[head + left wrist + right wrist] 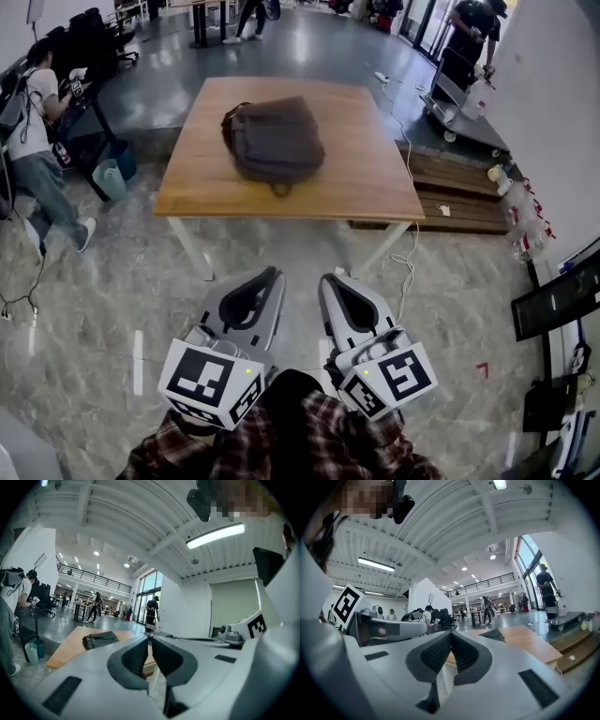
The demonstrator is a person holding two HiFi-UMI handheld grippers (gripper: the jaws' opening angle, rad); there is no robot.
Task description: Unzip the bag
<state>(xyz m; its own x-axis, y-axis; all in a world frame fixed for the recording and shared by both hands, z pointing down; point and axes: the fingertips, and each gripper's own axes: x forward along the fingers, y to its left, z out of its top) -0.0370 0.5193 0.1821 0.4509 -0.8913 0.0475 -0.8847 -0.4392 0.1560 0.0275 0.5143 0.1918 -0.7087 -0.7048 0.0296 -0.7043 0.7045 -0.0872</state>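
Bag (274,141): apparently closed, untouched on table (375,183), well apart from left gripper (270,275) and right gripper (329,278), both clenched on nothing; unzipping not yet begun.

A wooden table (366,178) stands on the marbled floor (450,309); a dark bag (274,139) lies on it

Left hand-held gripper (150,638): grey jaws with black ribbed pads closed tip to tip, nothing between them. Well beyond the tips, a dark grey soft fabric bag (100,639) lies flat on the light wooden tabletop (65,651) — clear of the gripper. Pale teal bin (31,652) on the floor beside the tabletop's left edge.
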